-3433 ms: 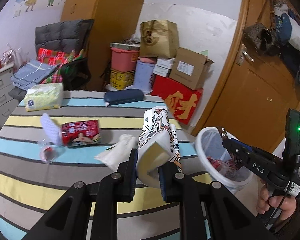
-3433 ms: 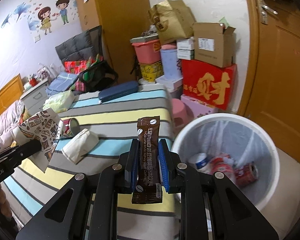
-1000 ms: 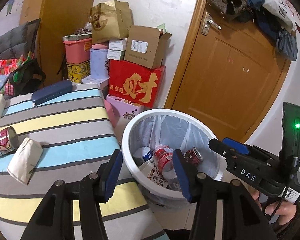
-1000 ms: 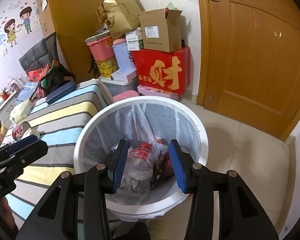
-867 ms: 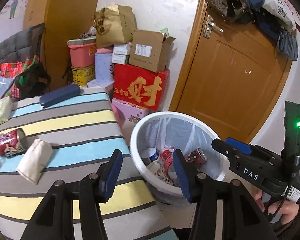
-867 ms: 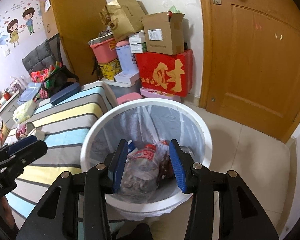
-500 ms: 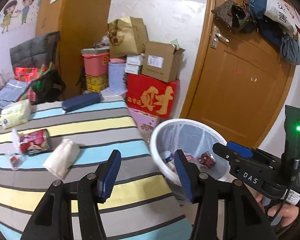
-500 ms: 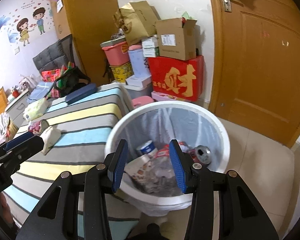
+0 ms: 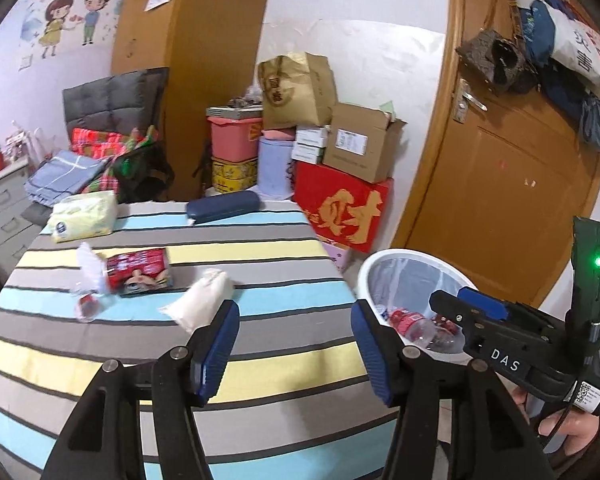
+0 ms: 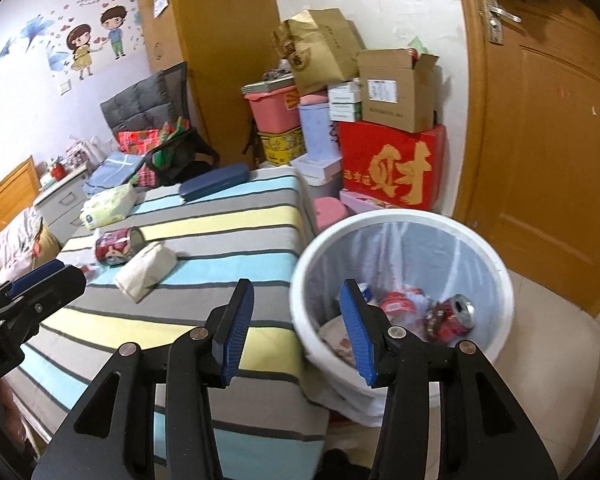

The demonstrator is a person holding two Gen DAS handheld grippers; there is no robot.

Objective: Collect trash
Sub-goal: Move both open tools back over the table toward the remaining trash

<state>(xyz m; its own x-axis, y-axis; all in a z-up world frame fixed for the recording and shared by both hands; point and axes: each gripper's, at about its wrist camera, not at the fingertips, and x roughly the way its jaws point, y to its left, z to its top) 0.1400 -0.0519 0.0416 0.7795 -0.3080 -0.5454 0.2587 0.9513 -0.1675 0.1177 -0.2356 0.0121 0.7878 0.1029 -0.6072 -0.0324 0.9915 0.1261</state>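
Observation:
My left gripper (image 9: 294,330) is open and empty above the striped table (image 9: 260,256). My right gripper (image 10: 296,322) is open and empty at the rim of the white trash bin (image 10: 496,268), which holds cans, a bottle and wrappers. The bin also shows in the left wrist view (image 9: 366,276), with the right gripper (image 9: 466,310) beside it. On the table lie a red can (image 9: 138,271) on its side, a crumpled white tissue (image 9: 202,300), a small clear plastic cup (image 9: 85,307) and a clear wrapper (image 9: 88,262). The can (image 10: 118,244) and tissue (image 10: 146,266) show in the right wrist view too.
A dark blue case (image 9: 222,206) and a yellow tissue pack (image 9: 82,216) lie at the table's far side. Stacked boxes with a red carton (image 9: 342,210) stand behind the bin. A wooden door (image 9: 512,184) is on the right. A chair (image 9: 112,104) stands far left.
Both grippers let go of their trash over the bin, the paper cup from the left and the brown packet from the right. Both have since pulled back and swung left toward the table.

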